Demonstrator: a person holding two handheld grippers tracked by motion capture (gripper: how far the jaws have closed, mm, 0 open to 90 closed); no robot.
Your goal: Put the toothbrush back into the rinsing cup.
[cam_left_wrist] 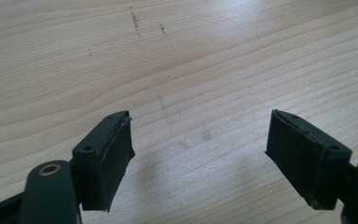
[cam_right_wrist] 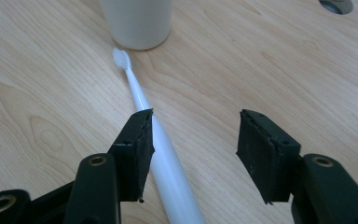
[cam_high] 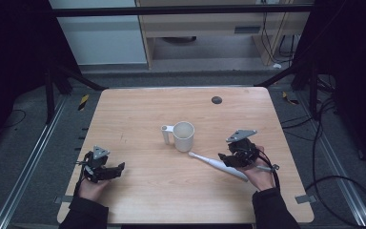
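A white mug [cam_high: 183, 136] with its handle to the left stands near the middle of the wooden table [cam_high: 138, 109]. A white electric toothbrush [cam_high: 217, 165] lies flat just right of it, bristle end next to the mug's base [cam_right_wrist: 137, 25]. My right gripper [cam_high: 229, 160] hovers open over the toothbrush handle [cam_right_wrist: 165, 158], which passes under its left jaw rather than between the two. My left gripper [cam_high: 113, 171] rests open near the table's front left, with bare wood [cam_left_wrist: 200, 93] between its jaws.
A dark round grommet [cam_high: 216, 100] is set in the table near its far edge. Metal frame rails run along both sides of the table. Cables lie on the floor at the right.
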